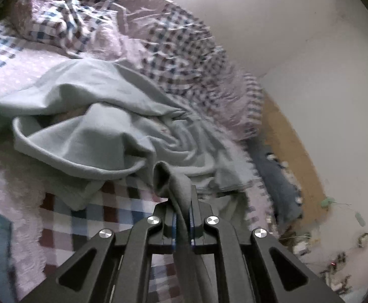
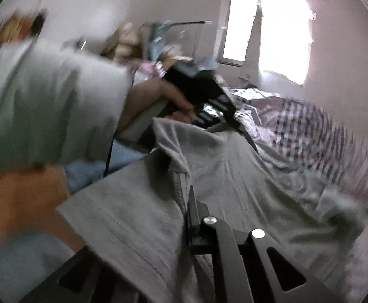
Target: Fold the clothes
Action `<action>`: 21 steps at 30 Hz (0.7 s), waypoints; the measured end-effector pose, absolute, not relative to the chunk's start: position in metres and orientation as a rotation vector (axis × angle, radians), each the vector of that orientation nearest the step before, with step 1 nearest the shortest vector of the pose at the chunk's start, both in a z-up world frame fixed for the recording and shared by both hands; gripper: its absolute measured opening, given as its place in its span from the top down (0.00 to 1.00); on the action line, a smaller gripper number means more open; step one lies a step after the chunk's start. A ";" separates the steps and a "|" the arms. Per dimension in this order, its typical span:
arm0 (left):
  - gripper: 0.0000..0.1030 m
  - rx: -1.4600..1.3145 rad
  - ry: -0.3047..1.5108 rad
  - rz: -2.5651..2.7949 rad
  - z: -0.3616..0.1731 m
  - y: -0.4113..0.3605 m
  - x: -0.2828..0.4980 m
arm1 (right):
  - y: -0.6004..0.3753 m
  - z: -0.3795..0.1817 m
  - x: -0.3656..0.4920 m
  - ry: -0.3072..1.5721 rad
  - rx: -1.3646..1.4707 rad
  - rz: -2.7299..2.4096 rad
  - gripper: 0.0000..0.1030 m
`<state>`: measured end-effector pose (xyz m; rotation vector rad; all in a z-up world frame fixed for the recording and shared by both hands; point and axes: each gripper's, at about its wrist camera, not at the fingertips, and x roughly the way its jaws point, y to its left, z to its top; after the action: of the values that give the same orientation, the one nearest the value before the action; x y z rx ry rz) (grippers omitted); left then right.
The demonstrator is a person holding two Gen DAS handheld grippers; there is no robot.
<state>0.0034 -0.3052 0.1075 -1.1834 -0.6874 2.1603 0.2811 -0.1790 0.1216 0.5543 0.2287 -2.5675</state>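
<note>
While no writing shows, each tool, left (image 1: 182,202) and right (image 2: 187,202), pinches the grey garment (image 1: 103,116).

one grey garment (image 1: 88,116), two grippers, one checked bedspread (image 1: 179,38), one window (image 2: 267,32)

right claw (image 2: 184,197) half buried under grey garment (image 2: 234,176), its left finger hidden; checked bedding (image 2: 310,126) motion-blurred

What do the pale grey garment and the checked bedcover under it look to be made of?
The pale grey garment looks like soft matte knit, probably cotton jersey: it drapes in rounded folds and has a ribbed hem. The plaid and pink bedcover looks like thin woven cotton or a blend, matte, with fine sharp creases. Blur leaves both uncertain.
</note>
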 end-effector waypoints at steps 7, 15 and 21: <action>0.94 -1.152 -0.700 2.123 0.134 -0.253 0.009 | -0.114 0.127 0.283 -0.183 0.631 -2.640 0.97; 0.94 -1.154 -0.675 2.051 0.158 -0.154 0.010 | -0.037 0.133 0.309 -0.361 0.672 -2.755 0.97; 0.94 -1.188 -0.675 2.010 0.151 -0.081 0.010 | 0.033 0.127 0.323 -0.523 0.739 -2.836 0.97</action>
<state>0.0104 -0.0805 0.1512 -1.1877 -0.6753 2.0098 0.3232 0.0328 0.1274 0.7393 -0.5231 -2.8363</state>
